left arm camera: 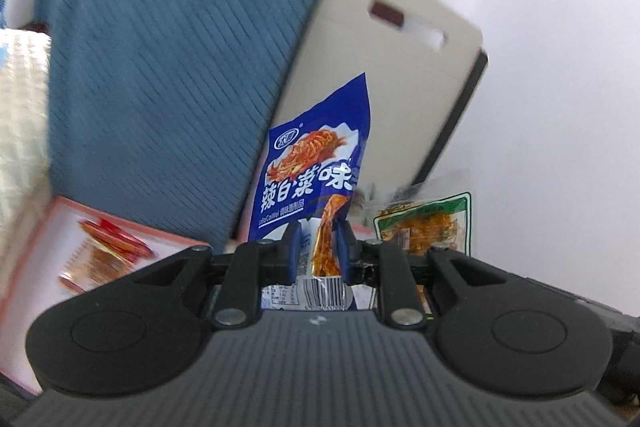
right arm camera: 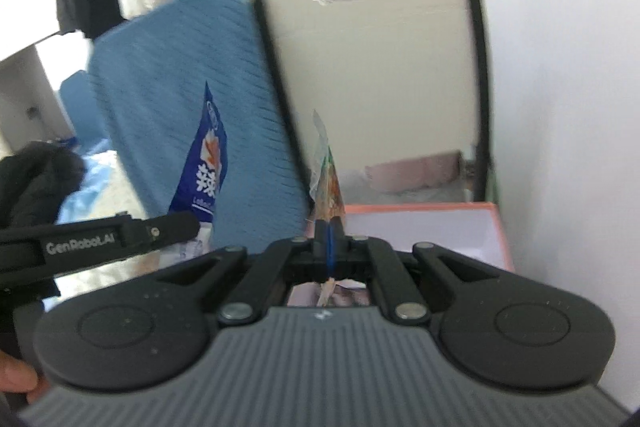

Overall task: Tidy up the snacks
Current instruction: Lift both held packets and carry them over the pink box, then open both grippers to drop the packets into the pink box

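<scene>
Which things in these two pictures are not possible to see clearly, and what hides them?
- Blue packet, left wrist view: its lower end lies behind the left gripper.
- Green packet, left view: the bottom is cut off by the gripper body. In the right wrist view it is edge-on in the right gripper, so the print is unreadable.
- Pink box, right view: the near part is hidden by the gripper.
- Grey bin, both views: blurred, contents not visible.

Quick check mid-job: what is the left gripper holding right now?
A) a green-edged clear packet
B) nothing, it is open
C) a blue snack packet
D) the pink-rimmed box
C: in the left wrist view the left gripper is shut on the blue snack packet, whose lower part sits pinched between the fingers.
</scene>
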Demonstrator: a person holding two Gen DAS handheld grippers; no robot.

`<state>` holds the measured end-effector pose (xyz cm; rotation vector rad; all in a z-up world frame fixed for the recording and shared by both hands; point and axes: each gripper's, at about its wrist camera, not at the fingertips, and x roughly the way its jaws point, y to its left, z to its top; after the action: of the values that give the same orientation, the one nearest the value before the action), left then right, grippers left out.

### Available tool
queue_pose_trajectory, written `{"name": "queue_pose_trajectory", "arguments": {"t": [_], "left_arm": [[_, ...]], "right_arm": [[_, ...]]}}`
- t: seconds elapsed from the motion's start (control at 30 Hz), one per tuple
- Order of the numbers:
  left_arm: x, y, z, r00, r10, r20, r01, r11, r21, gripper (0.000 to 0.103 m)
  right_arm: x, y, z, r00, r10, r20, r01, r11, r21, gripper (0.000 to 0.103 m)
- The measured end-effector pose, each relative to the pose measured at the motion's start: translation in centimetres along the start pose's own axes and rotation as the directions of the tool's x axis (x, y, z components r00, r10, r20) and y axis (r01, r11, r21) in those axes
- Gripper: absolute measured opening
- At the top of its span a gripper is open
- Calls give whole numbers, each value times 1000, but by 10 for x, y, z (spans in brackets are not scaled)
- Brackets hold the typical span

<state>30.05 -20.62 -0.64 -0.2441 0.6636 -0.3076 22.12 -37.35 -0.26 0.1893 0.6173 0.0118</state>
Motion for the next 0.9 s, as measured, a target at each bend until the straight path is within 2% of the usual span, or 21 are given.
{"name": "queue_pose_trajectory", "arguments": {"t": [0.23,0.47,0.6,0.83,0.9], "left_arm": [[91,-30,-29,989,-14,-149,18,1000,21,22],[159,-45,-61,957,-9,-291,19,999,30,22],[177,-47,-73,944,1,-330,13,999,40,22],[181,-51,-70,943,1,-332,16,999,48,23],[181,-48,-68,938,-6,-346,15,1000,23,38]], "right_arm": [[43,-68,-25,990,-86,-113,93,994,50,3],[91,-110,-52,963,-122,-242,137,989,47,3],[110,-122,-61,950,-131,-284,150,987,49,3],[130,-130,-61,944,-145,-297,164,985,42,7],[133,-128,-59,941,-150,-303,166,986,26,7]]}}
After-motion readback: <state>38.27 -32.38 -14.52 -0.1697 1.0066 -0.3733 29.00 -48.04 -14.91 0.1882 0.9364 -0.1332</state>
